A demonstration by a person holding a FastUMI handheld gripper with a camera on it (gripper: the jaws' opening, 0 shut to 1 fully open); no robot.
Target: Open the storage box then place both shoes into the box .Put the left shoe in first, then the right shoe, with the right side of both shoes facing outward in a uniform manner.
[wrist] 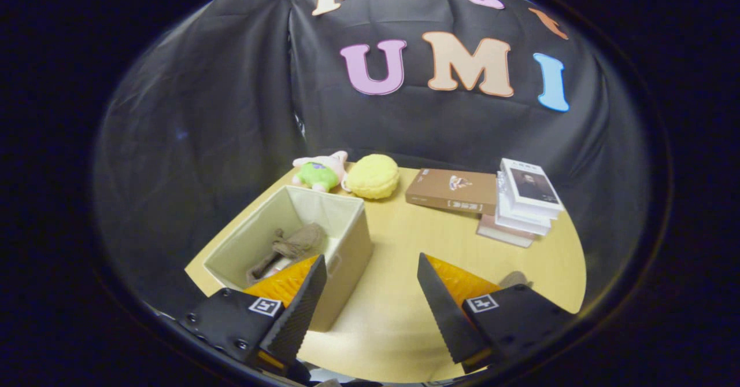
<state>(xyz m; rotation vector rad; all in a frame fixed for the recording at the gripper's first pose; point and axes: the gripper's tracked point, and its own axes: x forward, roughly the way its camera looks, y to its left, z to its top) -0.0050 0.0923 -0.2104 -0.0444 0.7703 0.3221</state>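
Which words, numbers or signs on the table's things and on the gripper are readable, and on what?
brown book: emblem and a boxed line of print, too blurred to read.
white book atop the stack: cover print too small to read.
gripper, open, nothing between its fingers: one square marker on each finger, no readable word.

Open beige storage box [352,242] on the table holds one brown shoe [292,248].
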